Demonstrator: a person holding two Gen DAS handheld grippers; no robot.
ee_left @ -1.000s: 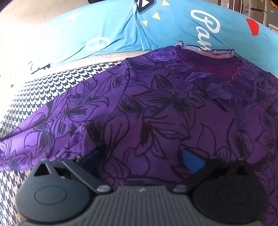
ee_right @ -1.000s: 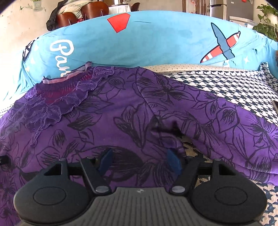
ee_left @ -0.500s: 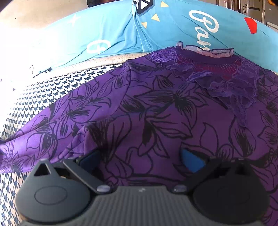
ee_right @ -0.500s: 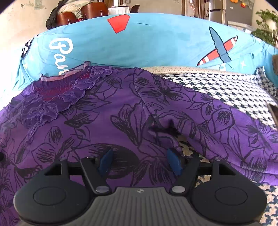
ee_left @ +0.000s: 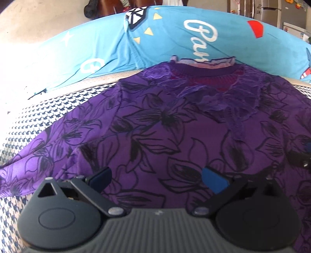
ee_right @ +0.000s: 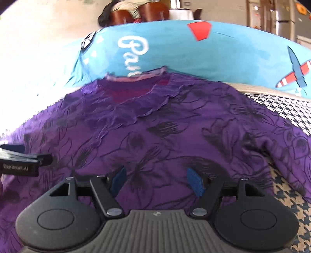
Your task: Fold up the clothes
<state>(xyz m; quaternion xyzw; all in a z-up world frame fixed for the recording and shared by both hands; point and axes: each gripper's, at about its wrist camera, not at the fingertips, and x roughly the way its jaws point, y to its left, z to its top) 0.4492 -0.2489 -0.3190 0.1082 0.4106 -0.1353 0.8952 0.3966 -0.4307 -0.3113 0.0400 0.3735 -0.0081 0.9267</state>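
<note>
A purple shirt with black flower outlines lies spread flat, its ruffled collar at the far side. My left gripper hovers open over the shirt's lower left part, near where the left sleeve joins the body; nothing is between its blue pads. In the right wrist view the same shirt fills the middle, and my right gripper is open just above its lower front. The left gripper shows at that view's left edge. The right sleeve runs off to the right.
The shirt rests on a houndstooth cover. Blue printed pillows line the far side behind the collar. Chairs and a fridge stand beyond them.
My right gripper has slid left from the sleeve seam toward the shirt's middle, bringing the left gripper into its view. The left gripper has shifted a little right. The shirt lies as before.
</note>
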